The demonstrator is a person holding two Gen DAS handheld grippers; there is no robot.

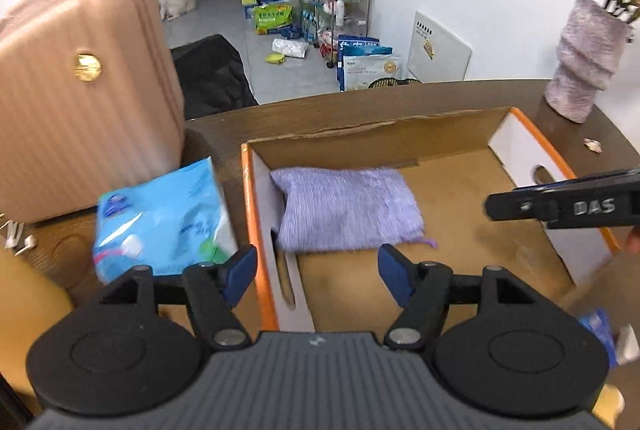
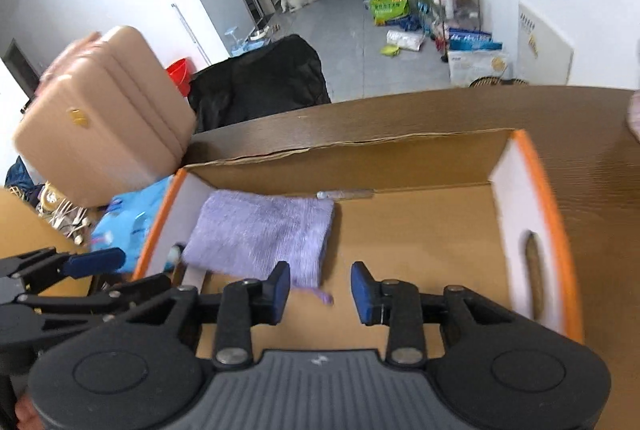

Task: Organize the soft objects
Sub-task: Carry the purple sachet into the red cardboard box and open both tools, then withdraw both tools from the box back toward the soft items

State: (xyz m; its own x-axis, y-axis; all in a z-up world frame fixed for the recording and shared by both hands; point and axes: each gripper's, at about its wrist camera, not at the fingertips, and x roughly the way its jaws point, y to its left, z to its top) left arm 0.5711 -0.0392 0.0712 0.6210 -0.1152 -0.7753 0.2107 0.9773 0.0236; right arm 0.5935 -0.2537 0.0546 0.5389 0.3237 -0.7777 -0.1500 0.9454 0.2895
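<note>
A folded purple towel (image 1: 346,209) lies flat in the left part of an open cardboard box with orange rims (image 1: 248,189); it also shows in the right wrist view (image 2: 260,234), inside the box (image 2: 556,222). A blue soft tissue pack (image 1: 164,222) lies on the table left of the box, and shows partly in the right wrist view (image 2: 132,218). My left gripper (image 1: 318,272) is open and empty, above the box's near left wall. My right gripper (image 2: 320,290) is open and empty, above the box near the towel's front edge. It enters the left wrist view (image 1: 560,207) from the right.
A pink suitcase (image 1: 80,89) stands at the table's left. A lilac vase with flowers (image 1: 588,61) stands behind the box at the right. The dark wooden table (image 1: 360,109) ends behind the box. A black bag, a white dog and clutter are on the floor beyond.
</note>
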